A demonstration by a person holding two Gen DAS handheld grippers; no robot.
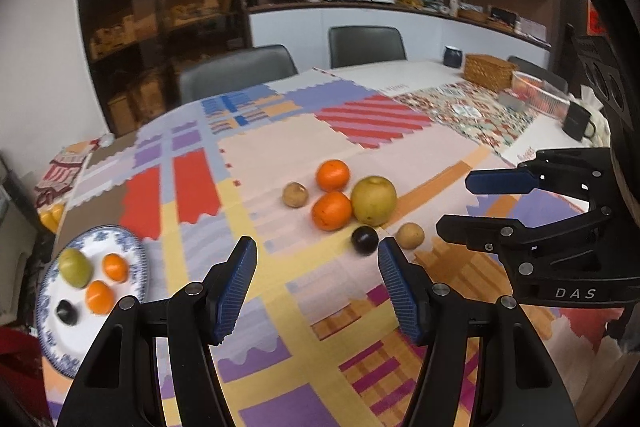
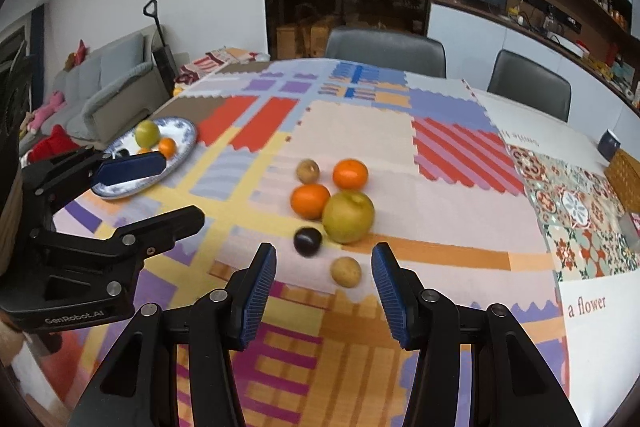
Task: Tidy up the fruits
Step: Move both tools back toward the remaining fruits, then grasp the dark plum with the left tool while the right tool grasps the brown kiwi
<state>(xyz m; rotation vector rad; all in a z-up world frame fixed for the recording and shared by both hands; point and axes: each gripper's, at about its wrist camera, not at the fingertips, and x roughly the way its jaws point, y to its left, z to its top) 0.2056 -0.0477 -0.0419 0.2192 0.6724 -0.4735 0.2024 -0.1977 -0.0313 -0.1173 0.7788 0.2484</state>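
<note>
Six fruits lay loose mid-table, the dark plum (image 2: pixel 307 241) and small brown fruit (image 2: pixel 346 271) nearest; four more sat on the blue-rimmed plate (image 1: pixel 132 247) at far left. Both the left gripper (image 1: pixel 316 273) and right gripper (image 2: pixel 323 277) hovered with jaws parted, empty. Judged step: approach; next, closing on one fruit.

Fruit in two groups on the patchwork tablecloth (image 2: pixel 352 131).
Loose cluster mid-cloth: two oranges (image 2: pixel 350 173) (image 2: pixel 310 201), a large yellow-green pear-like fruit (image 2: pixel 348 216) touching the nearer orange, a dark plum (image 2: pixel 307 241) just beside it, and two small brown fruits (image 2: pixel 307 171) (image 2: pixel 346 271) at either end. Blue-rimmed plate (image 1: pixel 132 247), well apart: one green fruit (image 1: pixel 76 267), two oranges (image 1: pixel 115 267) (image 1: pixel 99 296), one dark plum (image 1: pixel 66 311).
</note>
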